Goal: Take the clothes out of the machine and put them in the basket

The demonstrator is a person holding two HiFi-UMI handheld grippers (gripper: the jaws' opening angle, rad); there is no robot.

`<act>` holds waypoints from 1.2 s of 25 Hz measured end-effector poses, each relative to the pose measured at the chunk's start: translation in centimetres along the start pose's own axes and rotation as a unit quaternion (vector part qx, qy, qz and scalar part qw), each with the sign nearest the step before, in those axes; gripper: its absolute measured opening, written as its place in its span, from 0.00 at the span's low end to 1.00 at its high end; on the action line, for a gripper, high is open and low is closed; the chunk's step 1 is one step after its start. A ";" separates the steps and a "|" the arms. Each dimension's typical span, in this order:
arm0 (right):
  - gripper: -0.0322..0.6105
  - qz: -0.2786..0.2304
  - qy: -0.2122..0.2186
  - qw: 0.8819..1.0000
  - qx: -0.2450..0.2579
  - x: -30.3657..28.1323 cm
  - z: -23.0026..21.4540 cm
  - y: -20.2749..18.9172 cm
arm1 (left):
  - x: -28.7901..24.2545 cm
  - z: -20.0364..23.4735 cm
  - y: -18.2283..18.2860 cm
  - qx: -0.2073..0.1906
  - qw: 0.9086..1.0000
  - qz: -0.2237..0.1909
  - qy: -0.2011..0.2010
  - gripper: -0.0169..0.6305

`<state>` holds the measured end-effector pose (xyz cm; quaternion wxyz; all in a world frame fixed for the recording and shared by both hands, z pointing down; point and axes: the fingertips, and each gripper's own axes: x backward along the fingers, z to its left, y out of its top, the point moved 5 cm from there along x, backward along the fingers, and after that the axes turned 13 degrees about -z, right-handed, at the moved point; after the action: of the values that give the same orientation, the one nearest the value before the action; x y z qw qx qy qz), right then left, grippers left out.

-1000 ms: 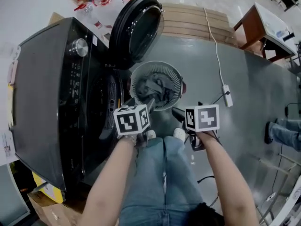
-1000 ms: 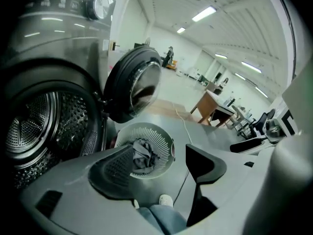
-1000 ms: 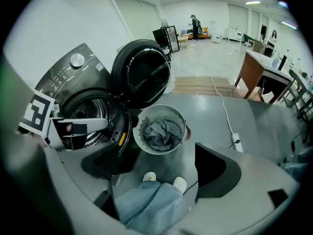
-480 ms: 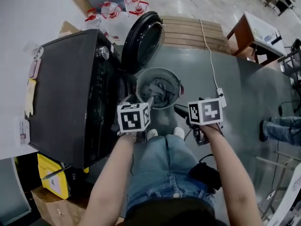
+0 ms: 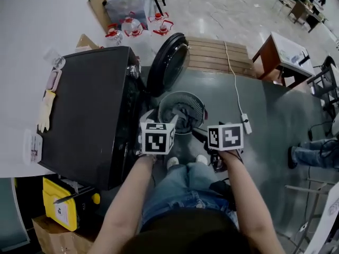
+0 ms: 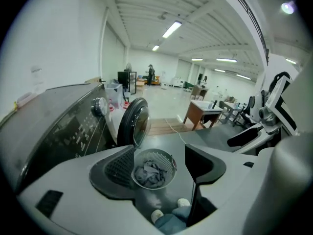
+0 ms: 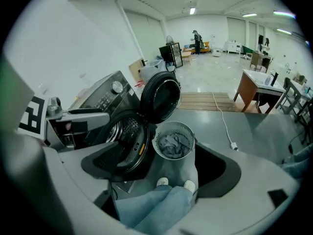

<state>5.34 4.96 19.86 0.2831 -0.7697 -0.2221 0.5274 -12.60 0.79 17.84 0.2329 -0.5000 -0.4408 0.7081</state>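
Observation:
The black washing machine (image 5: 90,115) stands at the left with its round door (image 5: 168,62) swung open. A pale mesh basket (image 5: 183,93) sits on the floor in front of it, with grey clothes (image 5: 185,112) inside. Both grippers hang well above the basket, near the person's knees. In the left gripper view my left gripper (image 6: 159,175) is open and empty, with the basket (image 6: 154,152) far below between its jaws. My right gripper (image 7: 168,175) is open too, with nothing in it. The right gripper view shows the drum mouth (image 7: 127,136), whose inside is too dark to read.
The person's white shoes (image 5: 172,162) stand just short of the basket. A white cable and power strip (image 5: 246,123) lie on the grey floor at the right. Beyond are wooden boards (image 5: 217,54), a wooden table (image 5: 280,57), water bottles (image 5: 132,25) and another person's legs (image 5: 312,152).
Both grippers have risen away from the basket, and the head camera has lifted too. The machine and basket now look smaller and farther below.

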 end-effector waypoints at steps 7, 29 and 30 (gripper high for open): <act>0.80 -0.046 0.018 0.999 -0.011 2.1 1.2 1.3 | 2.4 0.0 1.7 -0.005 0.999 -0.043 0.010 0.52; 0.78 -0.160 0.110 0.972 0.133 18.5 -3.2 -0.9 | 16.1 -13.7 1.0 -0.027 0.978 -0.159 0.130 0.52; 0.78 -0.168 0.113 0.969 0.140 19.1 -3.2 -1.0 | 16.8 -14.2 1.1 -0.032 0.976 -0.167 0.134 0.52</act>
<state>14.94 17.25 8.30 0.4959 -0.7288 -0.2384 0.4076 -6.11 18.71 6.85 0.3888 -0.5169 -0.5054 0.5712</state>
